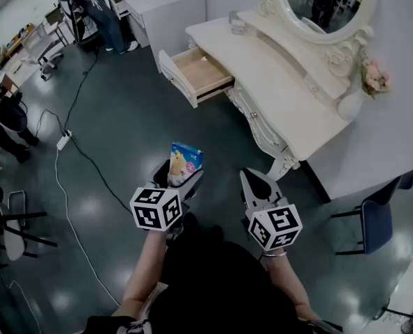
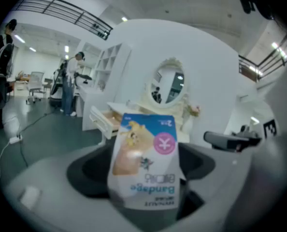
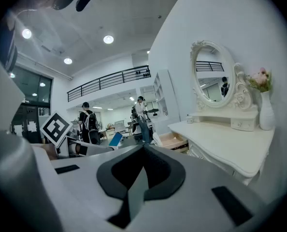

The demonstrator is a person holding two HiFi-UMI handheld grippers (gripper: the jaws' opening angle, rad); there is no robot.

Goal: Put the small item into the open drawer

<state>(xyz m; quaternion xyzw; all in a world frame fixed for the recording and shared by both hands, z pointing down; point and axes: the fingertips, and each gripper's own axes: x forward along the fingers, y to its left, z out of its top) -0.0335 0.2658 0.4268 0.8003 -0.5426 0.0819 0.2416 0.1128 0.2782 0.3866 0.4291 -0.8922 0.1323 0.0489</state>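
Observation:
A small blue and white bandage box (image 1: 186, 161) with a pink circle (image 2: 146, 162) stands upright between the jaws of my left gripper (image 1: 180, 174), which is shut on it and holds it above the dark floor. The drawer (image 1: 199, 73) of the white dressing table (image 1: 290, 106) is pulled out, its wooden inside bare as far as I can see, some way ahead and slightly right of the box. It also shows in the left gripper view as the drawer (image 2: 106, 117) behind the box. My right gripper (image 1: 252, 179) is shut and holds nothing; its jaws meet at the tip (image 3: 143, 146).
An oval mirror (image 1: 326, 4), a white vase with pink flowers (image 1: 370, 81) and a glass jar (image 1: 237, 24) are on the table. A cable and power strip (image 1: 62, 141) lie on the floor at left. A blue chair (image 1: 373, 221) stands right. People (image 1: 108, 12) stand at the back left.

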